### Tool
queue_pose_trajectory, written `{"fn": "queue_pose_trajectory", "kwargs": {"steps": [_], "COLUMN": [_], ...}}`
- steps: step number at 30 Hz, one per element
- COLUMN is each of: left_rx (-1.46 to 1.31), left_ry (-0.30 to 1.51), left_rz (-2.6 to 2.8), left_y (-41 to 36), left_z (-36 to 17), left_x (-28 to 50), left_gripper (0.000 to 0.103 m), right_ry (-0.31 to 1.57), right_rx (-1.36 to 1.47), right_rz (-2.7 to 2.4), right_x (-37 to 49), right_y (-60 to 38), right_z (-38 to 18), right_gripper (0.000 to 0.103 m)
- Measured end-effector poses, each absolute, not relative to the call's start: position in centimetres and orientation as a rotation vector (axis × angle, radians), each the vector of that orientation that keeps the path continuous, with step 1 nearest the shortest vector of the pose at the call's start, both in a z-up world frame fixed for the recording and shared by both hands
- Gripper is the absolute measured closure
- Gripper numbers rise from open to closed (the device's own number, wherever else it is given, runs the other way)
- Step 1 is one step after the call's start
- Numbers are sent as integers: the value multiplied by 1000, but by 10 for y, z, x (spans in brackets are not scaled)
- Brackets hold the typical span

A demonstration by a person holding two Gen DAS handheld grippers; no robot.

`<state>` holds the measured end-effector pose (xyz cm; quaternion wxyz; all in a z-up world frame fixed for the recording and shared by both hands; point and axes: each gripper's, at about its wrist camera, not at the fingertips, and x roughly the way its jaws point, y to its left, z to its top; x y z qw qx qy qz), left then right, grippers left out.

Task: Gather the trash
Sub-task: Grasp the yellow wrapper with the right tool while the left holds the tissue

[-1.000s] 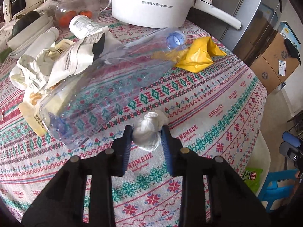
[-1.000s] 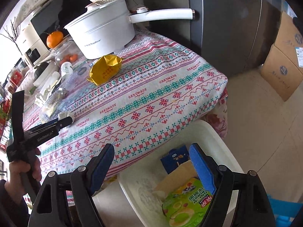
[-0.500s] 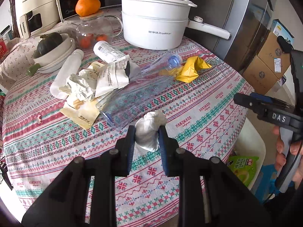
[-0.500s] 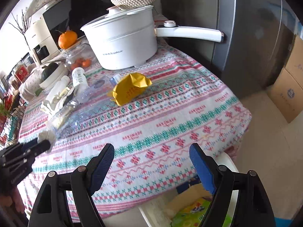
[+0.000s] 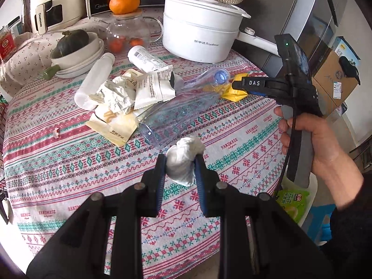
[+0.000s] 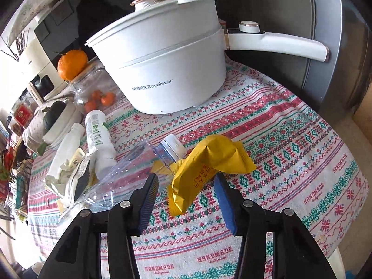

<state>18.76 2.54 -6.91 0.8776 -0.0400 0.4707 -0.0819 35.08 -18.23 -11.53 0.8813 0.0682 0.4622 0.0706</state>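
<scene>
**A:** What has the left claw (image 5: 180, 162) got?

**B:** A crumpled white tissue wad (image 5: 183, 160), pinched between its two fingers and held above the patterned tablecloth (image 5: 69, 162). The wad bulges out past the fingertips.

**A:** And the other one?

**B:** The right claw (image 6: 186, 188) is spread wide, holding nothing. A crumpled yellow wrapper (image 6: 209, 162) lies on the cloth between its fingers, its near end closest to the gap; I cannot tell whether either finger touches it.

**A:** What is just beyond that wrapper?

**B:** A clear plastic bottle (image 6: 130, 169) on its side, its capped neck lying against the wrapper's far left edge and its body running past the claw's left finger. Further left sits a heap of torn paper packets (image 6: 69, 176) and two small white bottles (image 6: 97, 139) lying down.

**A:** Straight ahead of the right claw?

**B:** A white electric pot (image 6: 162, 69) with a long handle, well beyond the wrapper. To its left, a glass jar (image 6: 93, 93) with an orange (image 6: 72, 64) on its lid.

**A:** How do the two claws sit to each other?

**B:** From the left claw's camera, the right claw (image 5: 241, 84) is ahead and to the right, its tips at the yellow wrapper (image 5: 234, 90), gripped by a bare hand (image 5: 313, 139). Low to the right of the left claw, past the table edge, a green snack bag (image 5: 293, 202) shows in a white bin (image 5: 312, 186).
</scene>
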Motion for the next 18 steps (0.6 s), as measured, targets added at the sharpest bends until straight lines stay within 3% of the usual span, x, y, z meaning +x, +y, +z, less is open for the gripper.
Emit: {"fn": "queue_pose_trajectory", "kwargs": {"steps": [1, 2, 3, 18], "left_rx": [-85, -86, -86, -47], "left_ry": [982, 981, 980, 920], "left_rz": [-170, -169, -168, -208], "left_y": [26, 26, 26, 0], "left_z": [-69, -69, -68, -51], "left_x": [188, 187, 187, 170], "left_gripper": [77, 77, 77, 77], "right_ry": [974, 981, 977, 901], "right_rx": [141, 143, 146, 32], "right_rz": [151, 162, 171, 209], "right_x": [352, 353, 352, 269], "right_y": [-183, -183, -183, -220], "right_z": [-119, -122, -122, -58], "right_gripper": [72, 87, 89, 93]}}
